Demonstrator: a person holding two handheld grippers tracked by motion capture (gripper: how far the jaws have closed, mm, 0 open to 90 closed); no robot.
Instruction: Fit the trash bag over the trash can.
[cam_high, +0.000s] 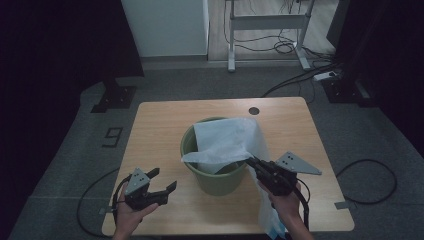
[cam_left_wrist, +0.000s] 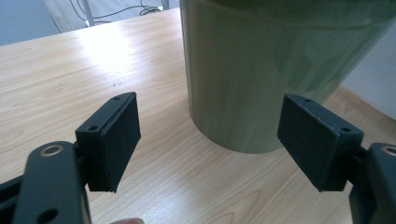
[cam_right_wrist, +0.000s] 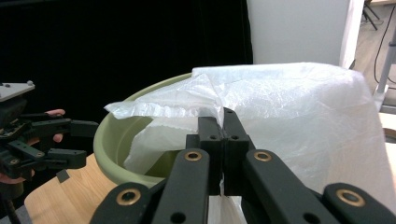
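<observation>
A green bin (cam_high: 216, 181) stands upright in the middle of the wooden table (cam_high: 160, 125). A white plastic bag (cam_high: 225, 140) lies draped over its mouth and hangs down its right side to the table's front edge. My right gripper (cam_high: 250, 161) is at the bin's near-right rim, shut on the bag (cam_right_wrist: 280, 102); the film is pinched between its jaws (cam_right_wrist: 223, 122). My left gripper (cam_high: 164, 181) hovers open near the front-left of the table, left of the bin (cam_left_wrist: 261, 70), with nothing between its pads (cam_left_wrist: 119, 140).
A round cable hole (cam_high: 254, 110) sits near the table's far edge. Cables run over the grey floor around the table, and a desk frame (cam_high: 267, 30) and a white cabinet (cam_high: 165, 25) stand beyond it. Bare tabletop (cam_left_wrist: 70, 74) lies left of the bin.
</observation>
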